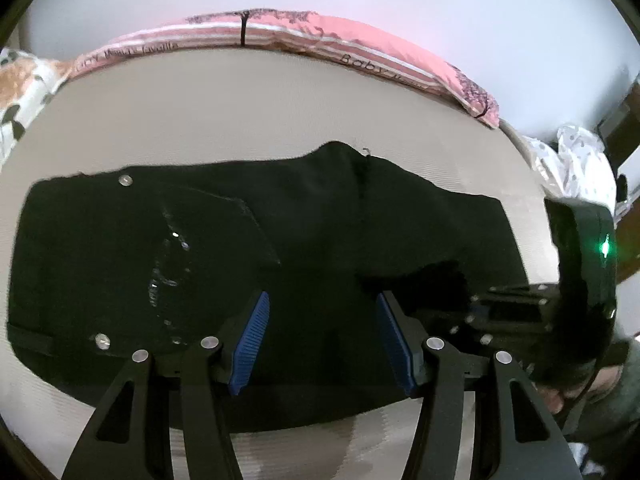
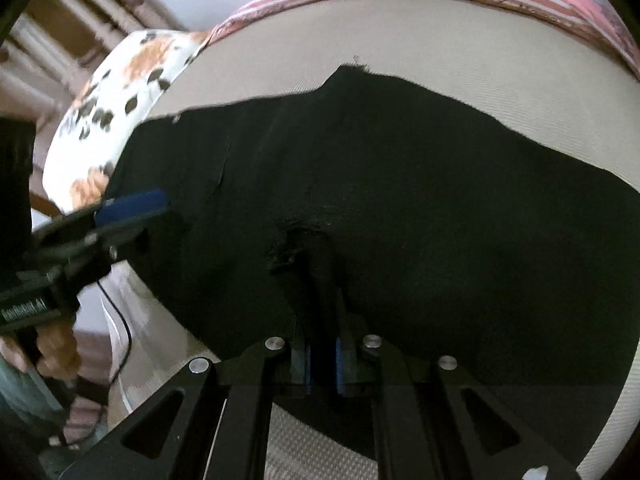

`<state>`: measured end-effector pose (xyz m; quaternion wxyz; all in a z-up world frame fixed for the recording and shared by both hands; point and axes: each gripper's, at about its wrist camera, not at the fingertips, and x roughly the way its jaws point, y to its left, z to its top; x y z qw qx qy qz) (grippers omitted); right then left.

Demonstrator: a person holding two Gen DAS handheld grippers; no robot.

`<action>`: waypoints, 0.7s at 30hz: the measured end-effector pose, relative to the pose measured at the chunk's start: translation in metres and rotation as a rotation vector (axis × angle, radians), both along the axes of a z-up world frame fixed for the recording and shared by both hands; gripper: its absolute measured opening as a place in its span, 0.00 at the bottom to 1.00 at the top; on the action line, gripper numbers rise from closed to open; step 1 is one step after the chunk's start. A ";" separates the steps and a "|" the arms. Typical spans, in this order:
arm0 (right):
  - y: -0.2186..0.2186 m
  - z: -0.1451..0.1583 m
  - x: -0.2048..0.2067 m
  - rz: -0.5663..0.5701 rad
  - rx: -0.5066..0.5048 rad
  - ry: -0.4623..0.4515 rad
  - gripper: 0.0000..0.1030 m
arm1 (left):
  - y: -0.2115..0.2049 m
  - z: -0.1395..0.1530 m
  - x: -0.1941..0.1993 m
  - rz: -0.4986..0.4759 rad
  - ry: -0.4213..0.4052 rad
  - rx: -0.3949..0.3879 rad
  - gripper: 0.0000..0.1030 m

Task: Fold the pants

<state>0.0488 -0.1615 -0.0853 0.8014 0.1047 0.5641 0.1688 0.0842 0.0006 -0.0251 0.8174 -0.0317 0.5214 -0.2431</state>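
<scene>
Black pants [image 1: 320, 216] lie spread flat across a beige bed sheet [image 1: 240, 112], with metal studs and shiny trim on their left part. My left gripper [image 1: 320, 304] hovers over the near middle of the pants. It is open, its blue pads [image 1: 252, 344] wide apart with nothing pressed between them. In the right wrist view the pants [image 2: 400, 160] fill the middle. My right gripper [image 2: 323, 332] is shut on a bunched ridge of the black cloth [image 2: 300, 248] near the front edge. The left gripper [image 2: 132, 204] shows at the left edge, and the right gripper's body [image 1: 580, 260] at the right edge.
A pink striped pillow [image 1: 280, 32] lines the far edge of the bed. A floral pillow [image 2: 120, 92] lies at the left end and white dotted cloth [image 1: 576, 160] at the right. A person's hand [image 2: 52, 348] holds the left gripper, beside a thin black cable [image 2: 124, 336].
</scene>
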 end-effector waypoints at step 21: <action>-0.097 0.030 -0.048 -0.280 0.153 -0.034 0.35 | -0.020 -0.045 0.019 0.062 0.511 -0.206 0.53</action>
